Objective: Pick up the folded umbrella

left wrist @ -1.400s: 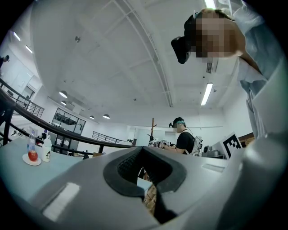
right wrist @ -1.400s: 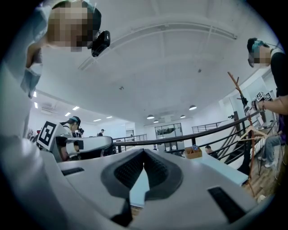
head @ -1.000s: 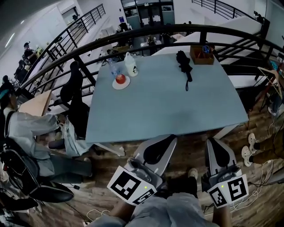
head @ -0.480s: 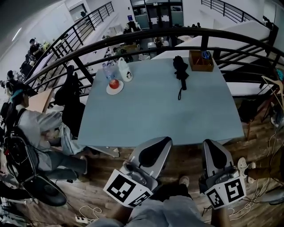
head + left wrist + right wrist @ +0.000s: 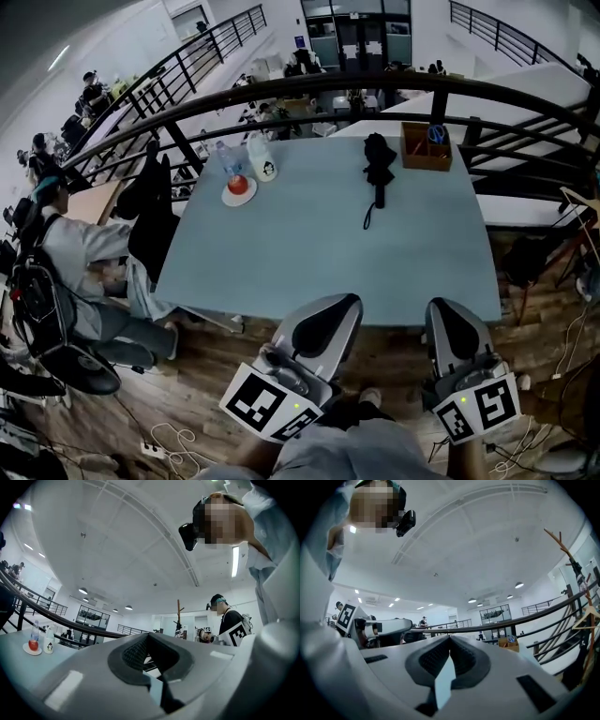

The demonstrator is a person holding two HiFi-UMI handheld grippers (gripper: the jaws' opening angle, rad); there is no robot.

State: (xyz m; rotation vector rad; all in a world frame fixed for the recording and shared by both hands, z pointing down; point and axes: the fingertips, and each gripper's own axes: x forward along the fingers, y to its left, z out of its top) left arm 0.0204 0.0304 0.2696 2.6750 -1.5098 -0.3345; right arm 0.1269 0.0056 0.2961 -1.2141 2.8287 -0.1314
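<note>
Left claw (image 5: 330, 322), jaws together and empty, hovers short of the surface (image 5: 319, 239). Folded umbrella (image 5: 378, 161) lies at the far side, just left of a wooden box (image 5: 427, 147). It is probably light, with soft, slippery fabric over a stiff shaft, so pinch mid-body rather than the dangling strap. Right claw (image 5: 454, 328) is likewise closed and empty.

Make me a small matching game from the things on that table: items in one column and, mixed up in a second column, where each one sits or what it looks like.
Things:
1. folded umbrella
2. wooden box
3. plate
4. white bottle

Descriptions:
A. carries a red round thing
B. sits at the far right of the table, near the railing
C. black, lying flat, with its strap trailing toward the near edge
D. stands upright just beyond the plate

Pairs: 1-C, 2-B, 3-A, 4-D
</note>
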